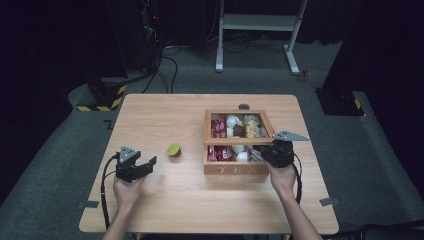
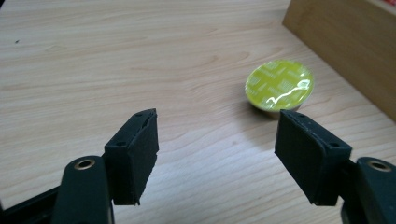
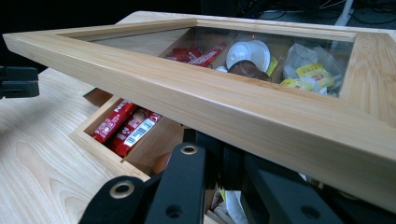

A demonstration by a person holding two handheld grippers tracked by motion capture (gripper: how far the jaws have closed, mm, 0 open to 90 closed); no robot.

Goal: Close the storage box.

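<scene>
A yellow-green foil-topped capsule [image 1: 173, 149] sits on the wooden table [image 1: 165, 115], left of a wooden tea box [image 1: 235, 169]. My left gripper [image 1: 146, 165] is open a short way to the capsule's left. In the left gripper view the capsule [image 2: 279, 86] lies just beyond the right jaw, and nothing is between the pads [image 2: 135, 149]. The box's glass lid [image 1: 239, 141] is tilted up at the front. My right gripper [image 1: 266, 152] is at the box's front right corner. In the right gripper view its jaws [image 3: 224, 156] stand close together under the lid's front rail [image 3: 196, 98], which hides their tips.
Inside the box are red sachets [image 3: 126, 126], white and brown capsules [image 3: 247, 56] and yellow tea bags [image 3: 310, 74]. A small dark disc [image 1: 244, 106] lies behind the box. A white desk frame [image 1: 257, 22] and cables stand on the floor beyond the table.
</scene>
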